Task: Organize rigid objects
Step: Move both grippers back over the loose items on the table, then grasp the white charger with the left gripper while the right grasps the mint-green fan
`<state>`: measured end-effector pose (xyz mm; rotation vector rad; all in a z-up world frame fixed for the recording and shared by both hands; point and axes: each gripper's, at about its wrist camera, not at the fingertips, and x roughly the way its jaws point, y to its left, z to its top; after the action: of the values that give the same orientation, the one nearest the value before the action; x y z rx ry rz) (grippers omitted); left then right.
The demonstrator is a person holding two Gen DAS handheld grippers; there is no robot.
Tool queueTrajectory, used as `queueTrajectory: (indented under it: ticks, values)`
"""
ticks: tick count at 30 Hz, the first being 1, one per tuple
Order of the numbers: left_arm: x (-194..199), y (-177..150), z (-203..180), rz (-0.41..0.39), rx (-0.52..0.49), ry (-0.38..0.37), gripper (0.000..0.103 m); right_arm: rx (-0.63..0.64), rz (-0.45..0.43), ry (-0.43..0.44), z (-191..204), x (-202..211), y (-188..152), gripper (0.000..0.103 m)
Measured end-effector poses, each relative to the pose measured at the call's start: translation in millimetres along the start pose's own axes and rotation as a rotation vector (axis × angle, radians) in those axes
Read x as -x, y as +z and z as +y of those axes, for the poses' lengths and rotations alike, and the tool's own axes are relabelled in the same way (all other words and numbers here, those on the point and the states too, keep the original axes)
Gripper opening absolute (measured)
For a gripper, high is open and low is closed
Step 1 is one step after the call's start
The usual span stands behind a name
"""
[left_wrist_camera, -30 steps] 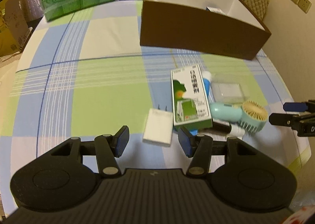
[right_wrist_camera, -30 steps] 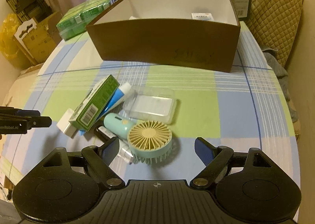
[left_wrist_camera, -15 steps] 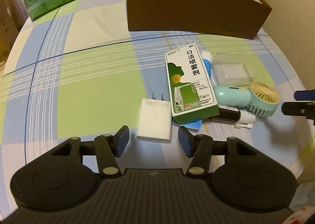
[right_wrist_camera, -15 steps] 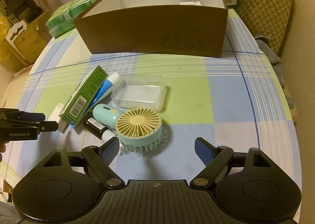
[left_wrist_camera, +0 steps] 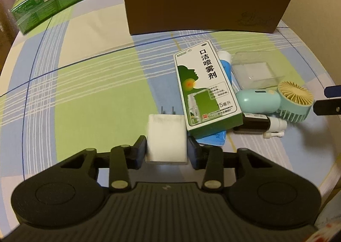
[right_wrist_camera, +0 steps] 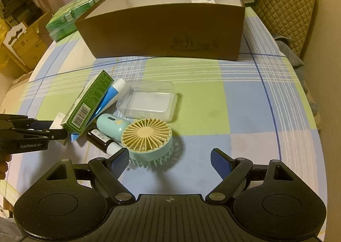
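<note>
On the checked tablecloth point(left_wrist_camera: 89, 101), a brown cardboard box point(right_wrist_camera: 170, 35) is being kept at the far side, with a green spray carton point(left_wrist_camera: 204, 90) and a mint handheld fan point(right_wrist_camera: 147, 137) being left in the clutter before it. Nearest, the white charger plug point(left_wrist_camera: 166, 137) is being clamped by the left gripper point(left_wrist_camera: 166, 150), whose jaws have just been closing onto its 2 sides. The right gripper point(right_wrist_camera: 169, 161) is being held wide over the fan, gripping nothing.

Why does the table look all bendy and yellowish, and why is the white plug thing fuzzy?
Both wrist views use fisheye lenses, so the checked tablecloth curves at the edges; warm indoor light tints both views yellow. In the left wrist view the white charger looks soft and slightly smeared. In the right wrist view the fan casts a soft shadow to its right.
</note>
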<state>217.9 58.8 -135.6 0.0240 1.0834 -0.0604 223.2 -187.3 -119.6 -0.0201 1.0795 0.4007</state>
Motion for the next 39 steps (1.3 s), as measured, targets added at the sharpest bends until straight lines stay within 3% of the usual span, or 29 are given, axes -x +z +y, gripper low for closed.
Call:
queueTrajectory:
  ticks: [22, 23, 25, 28, 39]
  values:
    - [23.6, -34.1, 48.1, 0.012, 0.165, 0.099, 0.037, 0.155, 0.021, 0.097, 18.3, -44.1, 12.6, 0.080]
    - [24.2, -35.1, 48.7, 0.012, 0.168, 0.100, 0.037, 0.163, 0.020, 0.098, 18.4, -46.1, 12.8, 0.080]
    - [24.7, -35.6, 49.4, 0.013, 0.171, 0.099, 0.037, 0.188, 0.009, 0.101, 19.4, -48.9, 13.1, 0.067]
    - [23.4, -34.4, 49.3, 0.020, 0.179, 0.099, 0.037, 0.210, 0.020, 0.102, 20.5, -53.1, 12.7, 0.061]
    - [11.6, -28.1, 46.4, 0.033, 0.165, 0.119, 0.041, 0.290, 0.022, 0.060, 30.5, -54.2, 3.7, 0.060]
